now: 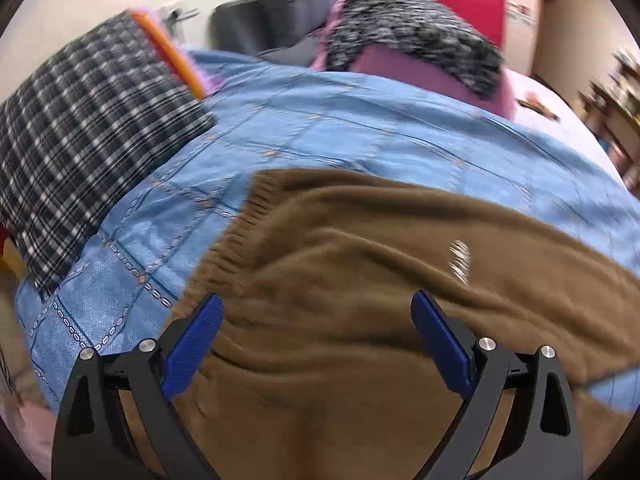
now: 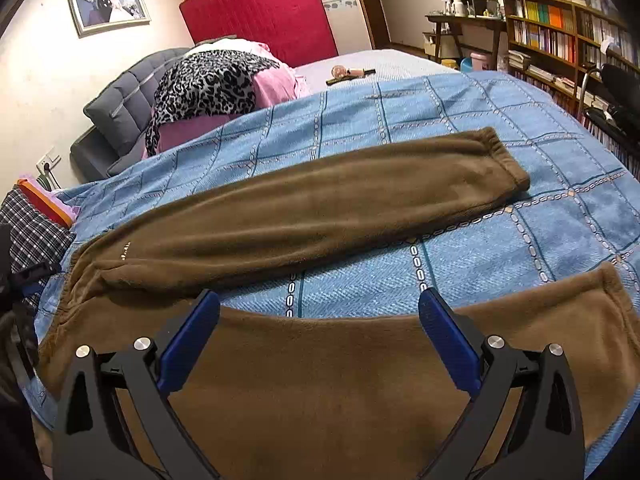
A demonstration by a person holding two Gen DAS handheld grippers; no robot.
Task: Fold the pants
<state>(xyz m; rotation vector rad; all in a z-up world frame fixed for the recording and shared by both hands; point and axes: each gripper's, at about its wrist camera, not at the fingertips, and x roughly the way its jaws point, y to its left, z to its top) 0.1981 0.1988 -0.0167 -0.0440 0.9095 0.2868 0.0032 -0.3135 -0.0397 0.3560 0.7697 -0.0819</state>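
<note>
1. bedroom setting: a bed covered by a blue quilt (image 2: 500,128) filled both views, with a red headboard (image 2: 260,12) and a bookshelf (image 2: 560,36) behind, a leopard-print garment (image 2: 208,84) on pink bedding near the pillows, and a folded plaid cloth (image 1: 80,128) at the left edge.
2. the brown pants (image 2: 320,208) lay spread flat on the quilt, legs apart in a v, waistband toward the left and the cuffs out to the right; the far leg ended in an elastic cuff (image 2: 500,156), while the near leg ran under the right gripper.
3. the left gripper (image 1: 316,336) hung over the waist end beside the gathered waistband (image 1: 232,232), jaws wide apart, nothing held. this view was blurred by motion.
4. the right gripper (image 2: 320,332) stood above the near leg, jaws likewise spread and empty, the fabric just beneath its fingertips.
5. the cloth looked like thick, plush fleece: soft, limp, light to moderately weighty, not fragile, and probably clingy against the quilt rather than slippery. it would likely sag and bunch if lifted from one point.
6. best holds, by my judgement: the waistband edge for the left and the near leg's outer seam or cuff for the right, pinching both layers so the leg could be carried over onto the far one.
</note>
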